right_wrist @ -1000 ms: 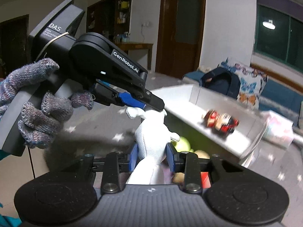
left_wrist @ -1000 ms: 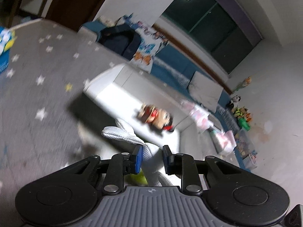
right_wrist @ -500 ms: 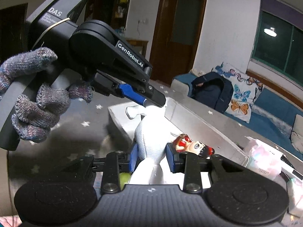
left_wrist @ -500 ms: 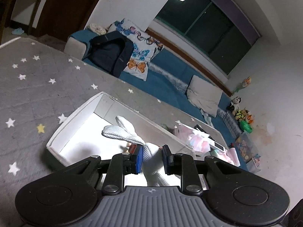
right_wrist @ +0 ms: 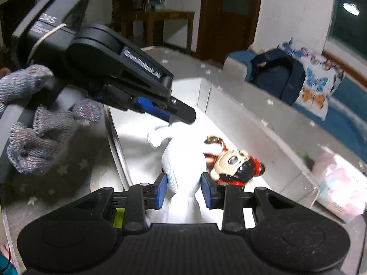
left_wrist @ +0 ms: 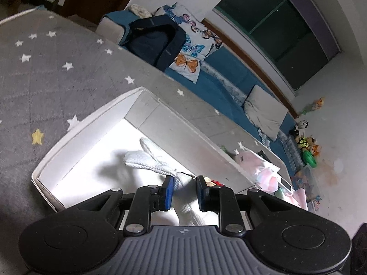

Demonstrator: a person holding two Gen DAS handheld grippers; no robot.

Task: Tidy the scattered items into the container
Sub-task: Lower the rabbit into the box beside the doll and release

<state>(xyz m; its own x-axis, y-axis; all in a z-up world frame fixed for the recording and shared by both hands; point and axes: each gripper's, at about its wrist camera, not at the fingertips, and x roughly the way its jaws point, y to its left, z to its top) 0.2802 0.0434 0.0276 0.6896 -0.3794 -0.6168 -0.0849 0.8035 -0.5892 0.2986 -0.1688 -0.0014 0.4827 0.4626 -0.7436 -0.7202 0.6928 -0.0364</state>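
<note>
Above the white box point(left_wrist: 91, 135), both claws have moved in from the rug side since a second ago; the box, then off ahead and blurred, now fills the lower middle of both views. Left claw point(left_wrist: 183, 192) is clamped on a white knitted cloth point(left_wrist: 149, 160), blue pads pressing its bunched part, and the loose end pokes out over the bright box floor. Right claw point(right_wrist: 183, 192) is clamped on the same white cloth point(right_wrist: 181, 171), with the left claw point(right_wrist: 181, 116) reaching in from above. A gloved hand point(right_wrist: 41, 123) holds the left tool. Doll point(right_wrist: 236, 165) with black hair and red bow lies inside the box, just right of the cloth; from the left wrist only a sliver shows behind the pad. Cloth's lower part is hidden behind both claw bodies. Something yellow-green by the right claw's left pad is too cut off to identify. Box sits on a grey star rug point(left_wrist: 45, 68).
</note>
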